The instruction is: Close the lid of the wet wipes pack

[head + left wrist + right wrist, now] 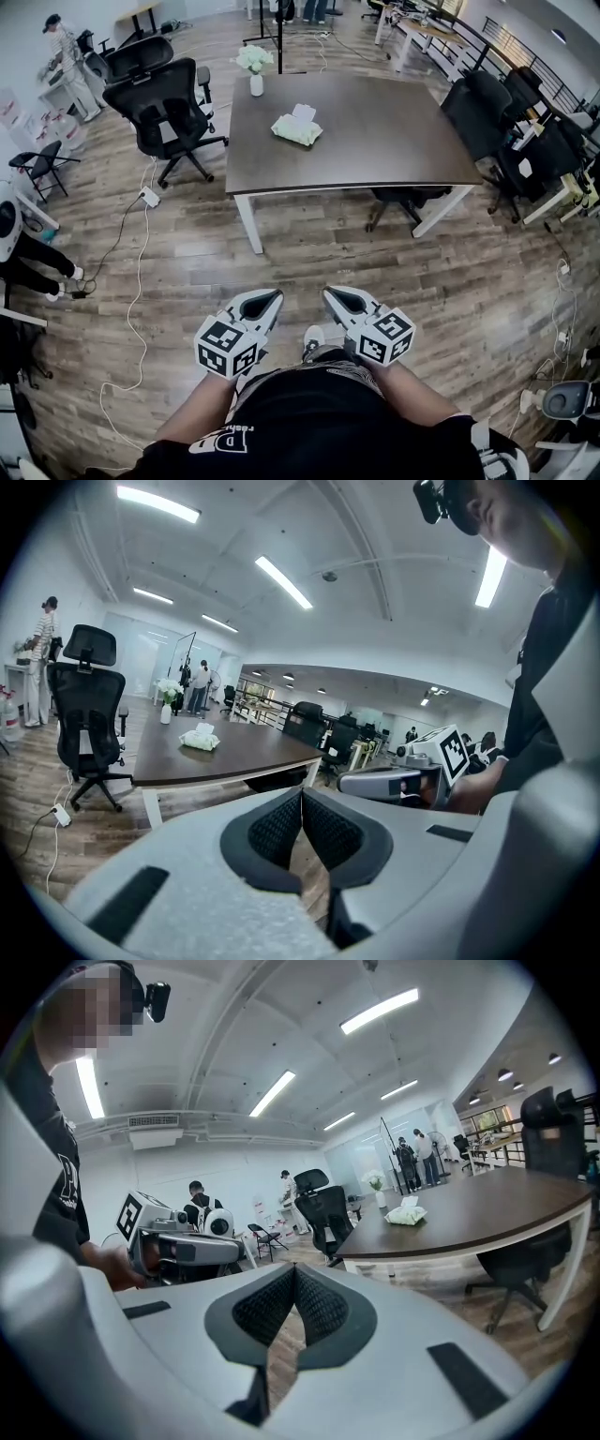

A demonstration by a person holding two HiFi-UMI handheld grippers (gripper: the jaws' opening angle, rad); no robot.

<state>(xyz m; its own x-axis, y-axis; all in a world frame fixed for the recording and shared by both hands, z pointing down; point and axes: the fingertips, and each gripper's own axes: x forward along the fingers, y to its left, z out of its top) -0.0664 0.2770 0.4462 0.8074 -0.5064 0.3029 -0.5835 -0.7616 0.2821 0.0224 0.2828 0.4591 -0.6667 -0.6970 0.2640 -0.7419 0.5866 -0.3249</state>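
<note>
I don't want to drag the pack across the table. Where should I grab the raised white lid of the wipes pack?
Probably the free top edge of the lid, which stands up at the far end of the wet wipes pack. Come from above, jaws across the thin flap, so it folds down towards you onto the pack. Its hinge is too small to see.

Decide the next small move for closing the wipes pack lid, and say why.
Probably step toward the table: the wipes pack lies on it, well out of reach, while the left gripper and right gripper are shut and empty near the body.
</note>
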